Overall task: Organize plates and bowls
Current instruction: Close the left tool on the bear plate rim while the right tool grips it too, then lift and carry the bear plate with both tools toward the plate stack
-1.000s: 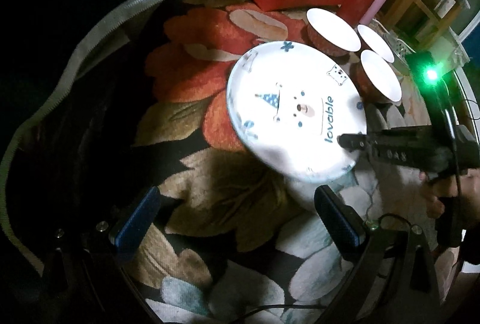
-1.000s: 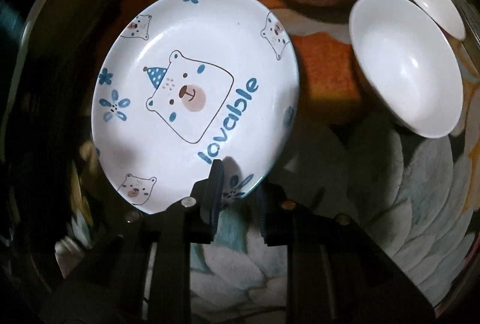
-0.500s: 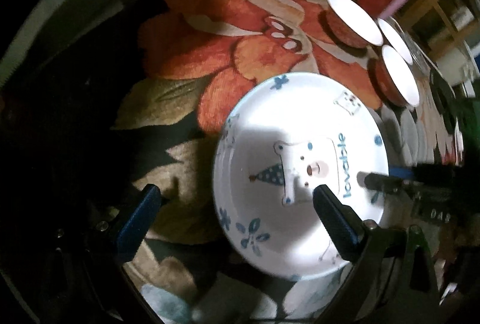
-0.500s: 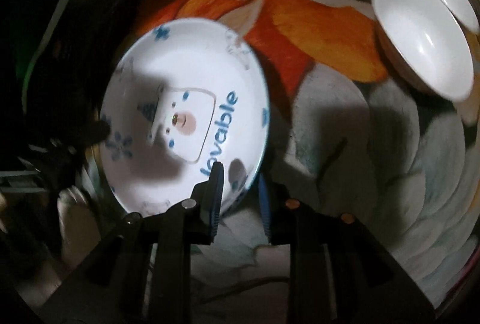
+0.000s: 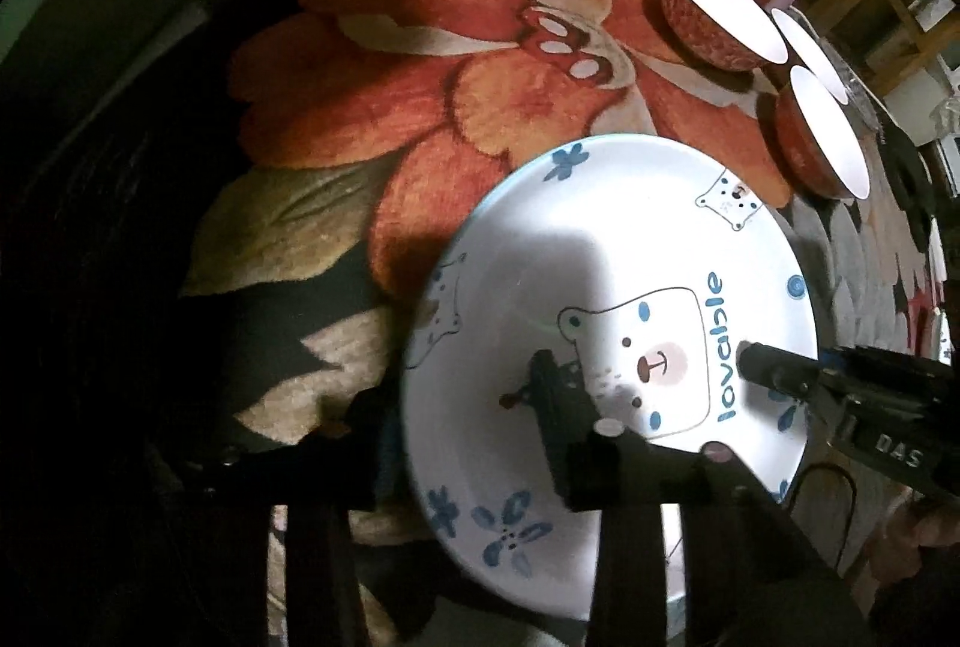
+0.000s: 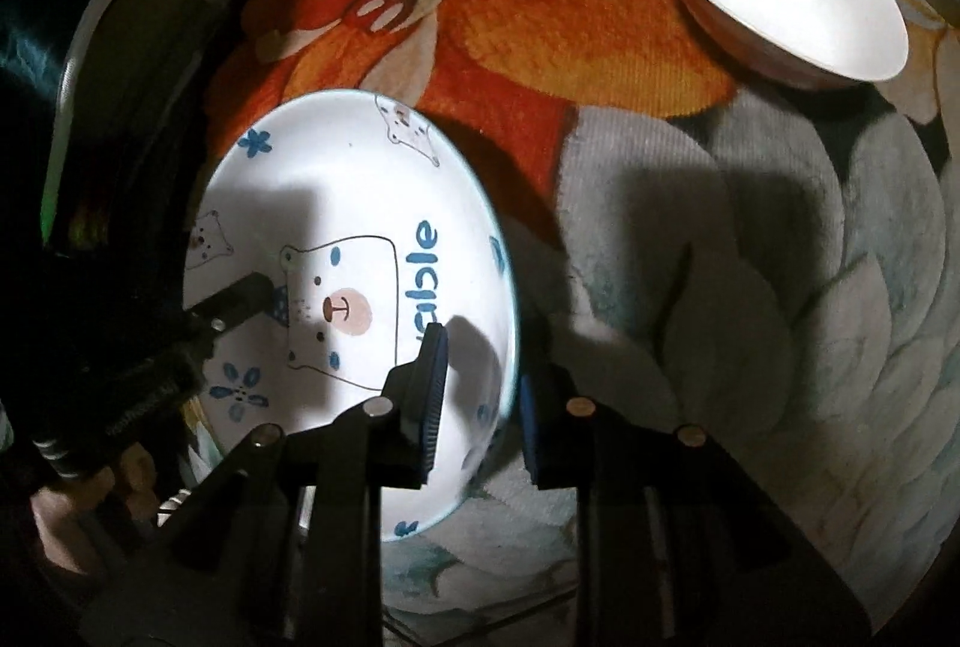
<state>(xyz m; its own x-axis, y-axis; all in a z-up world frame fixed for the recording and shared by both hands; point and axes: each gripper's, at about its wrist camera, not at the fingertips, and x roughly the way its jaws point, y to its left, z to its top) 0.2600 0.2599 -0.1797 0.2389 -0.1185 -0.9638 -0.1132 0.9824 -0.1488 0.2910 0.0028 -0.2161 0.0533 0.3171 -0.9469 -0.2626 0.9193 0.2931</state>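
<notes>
Bear plate pinched from both sides, over floral cloth.
Left wrist: left gripper (image 5: 474, 407), jaws just closed, pinches plate (image 5: 600, 251) rim; bowls (image 5: 720, 11) beyond.
Right wrist: right gripper (image 6: 480, 389) clamps opposite rim of plate (image 6: 336, 179).

**Black grippers, blue pads, silver screws**

The left gripper (image 5: 474, 425) is a black frame with flat angular arms and round silver screw heads at its joints. The right gripper (image 6: 480, 395) is built the same way: black arms, silver screws, and ribbed blue pads (image 6: 433, 395) on the inner faces of its fingers. Seen from the left wrist camera, the right gripper's body carries pale lettering, "DAS", and a thin black cable (image 5: 840, 503) loops beneath it.
</notes>
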